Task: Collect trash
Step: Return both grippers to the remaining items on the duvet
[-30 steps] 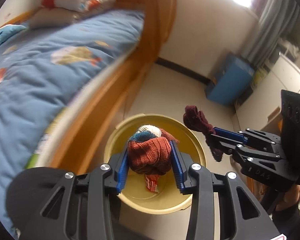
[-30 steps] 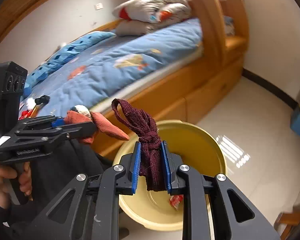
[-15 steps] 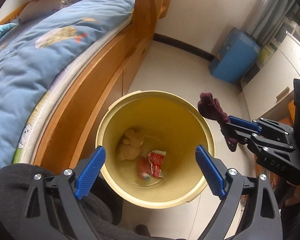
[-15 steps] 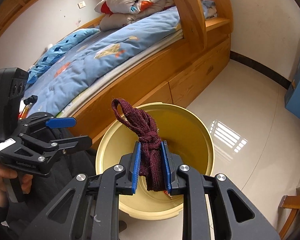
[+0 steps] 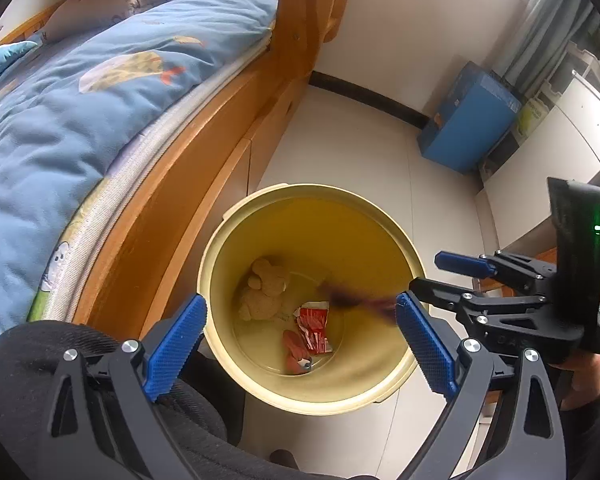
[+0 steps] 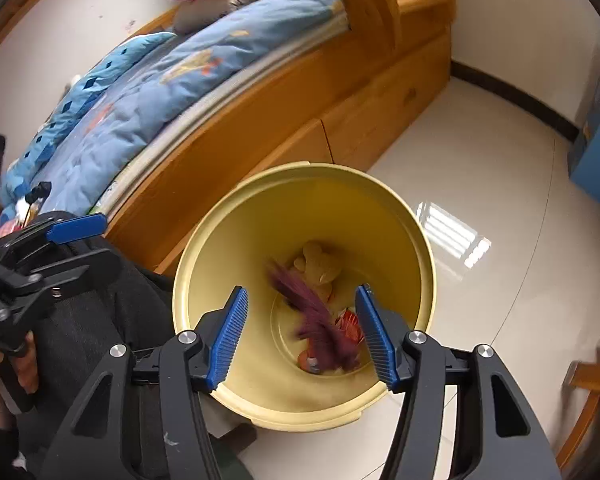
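Note:
A yellow bin (image 5: 236, 236) (image 6: 380, 196) stands on the floor beside the bed. Inside it lie a tan knitted lump (image 5: 264, 288) (image 6: 320, 264), a red-and-white wrapper (image 5: 314, 326) and an orange piece (image 5: 294, 350). A maroon knitted rag (image 6: 320, 320) (image 5: 352, 298) is blurred in mid-fall inside the bin. My left gripper (image 5: 300, 344) is open and empty over the near rim. My right gripper (image 6: 302, 332) is open above the bin, the rag dropping free between its jaws. It also shows at right in the left wrist view (image 5: 440, 280).
A wooden bed (image 5: 204, 148) with a blue quilt (image 5: 80, 100) runs along the left. A blue box (image 5: 468, 120) stands by the far wall. White tiled floor (image 6: 480, 168) lies right of the bin. A dark-clothed leg (image 5: 60, 360) is at the bottom left.
My right gripper has opened and let go of the maroon rag, which is falling into the bin. My left gripper, which dropped its knitted bundle earlier, stays open.

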`<state>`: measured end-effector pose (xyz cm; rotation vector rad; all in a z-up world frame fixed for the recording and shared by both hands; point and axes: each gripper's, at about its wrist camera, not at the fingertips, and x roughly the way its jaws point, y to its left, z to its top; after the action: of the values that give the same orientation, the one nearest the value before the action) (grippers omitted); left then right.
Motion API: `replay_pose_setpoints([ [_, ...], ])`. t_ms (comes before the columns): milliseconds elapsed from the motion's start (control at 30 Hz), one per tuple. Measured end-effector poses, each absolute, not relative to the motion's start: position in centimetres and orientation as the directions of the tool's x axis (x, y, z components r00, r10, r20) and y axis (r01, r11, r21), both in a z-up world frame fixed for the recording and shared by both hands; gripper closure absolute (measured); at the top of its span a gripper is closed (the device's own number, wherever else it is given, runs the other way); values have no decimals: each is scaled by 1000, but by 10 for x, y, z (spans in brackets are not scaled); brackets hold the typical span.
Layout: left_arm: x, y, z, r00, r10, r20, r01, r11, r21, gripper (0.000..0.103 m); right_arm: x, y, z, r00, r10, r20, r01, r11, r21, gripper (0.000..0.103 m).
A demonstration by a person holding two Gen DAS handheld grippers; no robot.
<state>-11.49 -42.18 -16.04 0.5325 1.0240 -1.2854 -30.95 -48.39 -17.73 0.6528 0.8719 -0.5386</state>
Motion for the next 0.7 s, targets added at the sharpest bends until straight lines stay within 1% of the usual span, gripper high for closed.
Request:
replay_pose_setpoints([
  [200,-111,-416,-153,-31,-542,-840,944,260,-203,8,-311,-476,-165,584,-182,-792,646,695,317,47],
  [333,-107,-405,-136,4,-580,-815,941,278,-193,8,-306,-469,-146,635,-194,-748,608,722,329,47],
  [500,-92,-371,-96,107,-659,-745,923,344,-172,7,-287,-454,-113,724,-191,-663,523,779,346,47],
  [567,-82,-350,-79,170,-681,-713,908,388,-154,5,-274,-447,-102,747,-176,-641,485,804,345,45],
  [700,-59,-310,-51,293,-687,-665,867,484,-117,4,-239,-423,-80,800,-126,-587,381,861,336,41],
])
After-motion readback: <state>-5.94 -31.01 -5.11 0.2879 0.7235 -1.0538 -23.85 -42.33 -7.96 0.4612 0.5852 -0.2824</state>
